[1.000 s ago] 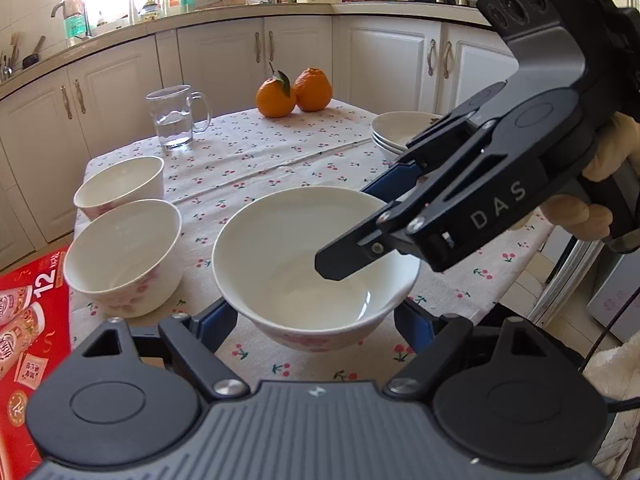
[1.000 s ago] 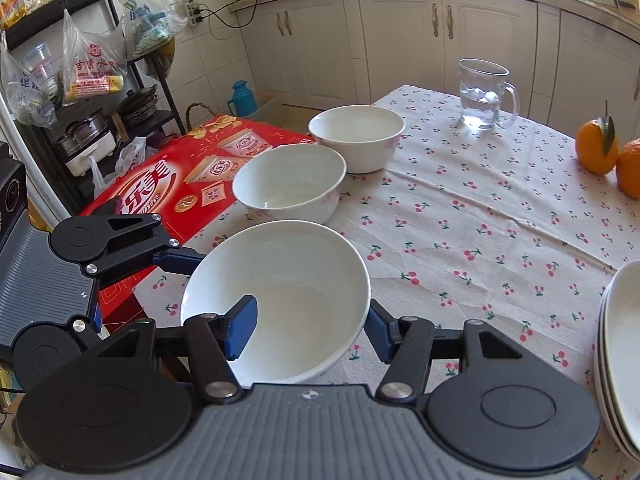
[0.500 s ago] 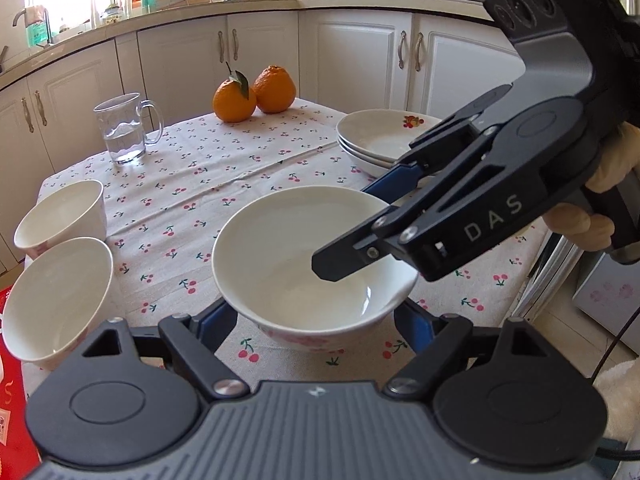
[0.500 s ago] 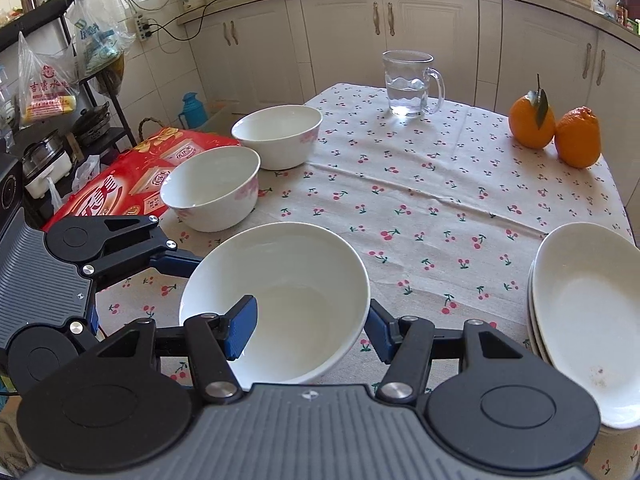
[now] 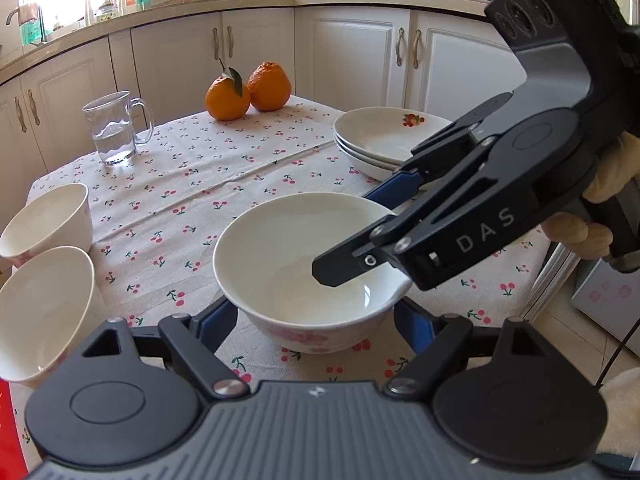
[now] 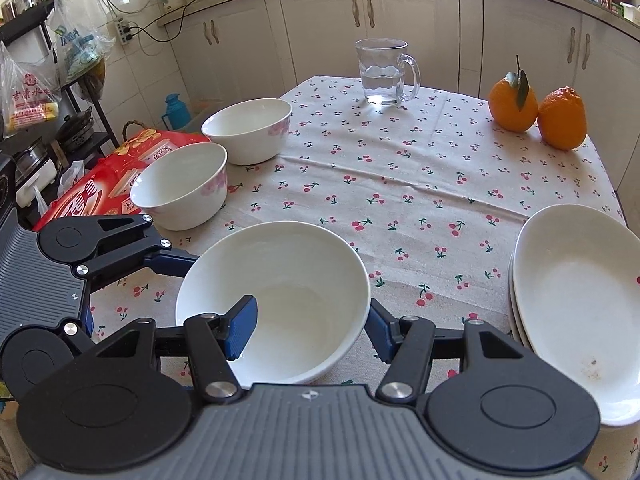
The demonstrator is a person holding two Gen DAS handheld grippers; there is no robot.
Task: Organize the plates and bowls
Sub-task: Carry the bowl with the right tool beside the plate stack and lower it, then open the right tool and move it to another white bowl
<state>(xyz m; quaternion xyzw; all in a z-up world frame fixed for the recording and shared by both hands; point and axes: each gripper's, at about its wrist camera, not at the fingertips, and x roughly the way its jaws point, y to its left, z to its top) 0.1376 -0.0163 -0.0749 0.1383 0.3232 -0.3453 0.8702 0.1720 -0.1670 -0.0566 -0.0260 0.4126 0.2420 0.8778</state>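
A white bowl with pink flowers (image 5: 296,264) (image 6: 280,296) is held above the cherry-print table between both grippers. My left gripper (image 5: 316,320) has a finger on each outer side of the bowl. My right gripper (image 6: 312,320) has one blue pad (image 6: 240,326) inside the bowl and the other outside its rim; it also shows in the left wrist view (image 5: 440,216). Two more white bowls (image 6: 180,190) (image 6: 248,130) stand at the table's left edge. A stack of white plates (image 6: 576,280) (image 5: 384,136) lies at the right edge.
A glass mug of water (image 6: 384,72) and two oranges (image 6: 536,108) stand at the far side of the table (image 6: 400,184). A red snack package (image 6: 92,196) lies beside the left edge. White kitchen cabinets (image 5: 352,52) stand behind.
Both grippers have carried the bowl to the right across the table, away from the two other bowls and closer to the plate stack. The grip on the bowl looks the same.
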